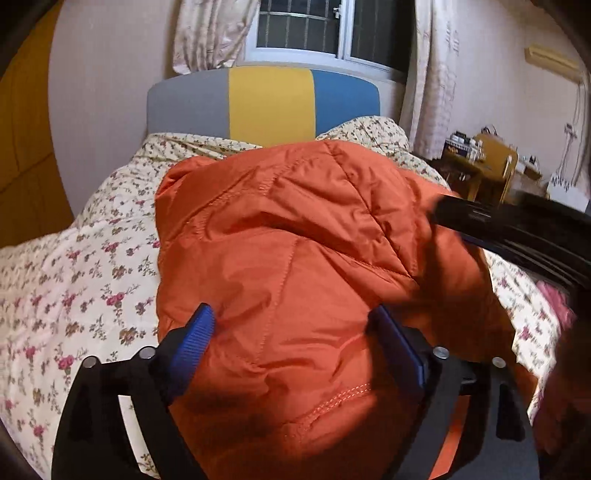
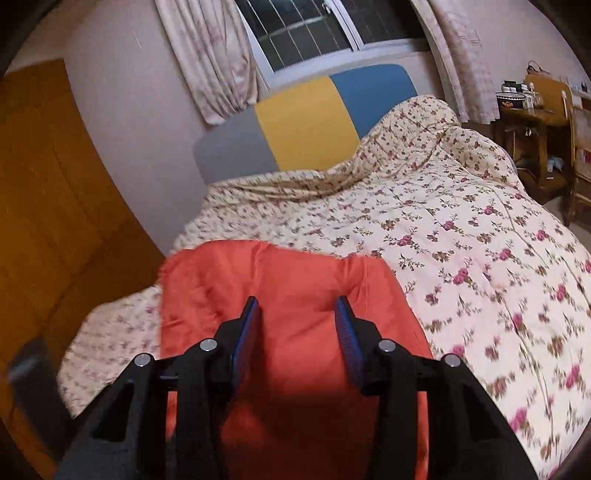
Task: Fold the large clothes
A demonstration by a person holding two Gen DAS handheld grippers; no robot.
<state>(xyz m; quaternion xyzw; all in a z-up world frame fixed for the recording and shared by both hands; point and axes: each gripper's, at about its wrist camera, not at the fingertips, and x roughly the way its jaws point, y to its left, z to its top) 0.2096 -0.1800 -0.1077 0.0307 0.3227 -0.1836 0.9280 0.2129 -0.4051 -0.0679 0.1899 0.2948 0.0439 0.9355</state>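
A quilted orange jacket [image 1: 295,229] lies folded in a puffy bundle on the flowered quilt [image 1: 81,280]. My left gripper [image 1: 291,321] stands wide open over its near end, with the fabric bulging up between the blue pads [image 1: 201,328]; I see no pinch on it. In the right wrist view the same jacket [image 2: 280,273] lies below my right gripper [image 2: 297,306], whose jaws stand partly apart with nothing clamped between the pads [image 2: 343,321]. A blurred black gripper body [image 1: 509,225] reaches in from the right above the jacket.
The bed's quilt [image 2: 461,258] spreads wide to the right of the jacket. A grey, yellow and blue headboard [image 2: 306,118] stands under a curtained window [image 2: 306,29]. A wooden wardrobe [image 2: 44,221] is on the left, and a cluttered wooden desk [image 2: 532,122] on the right.
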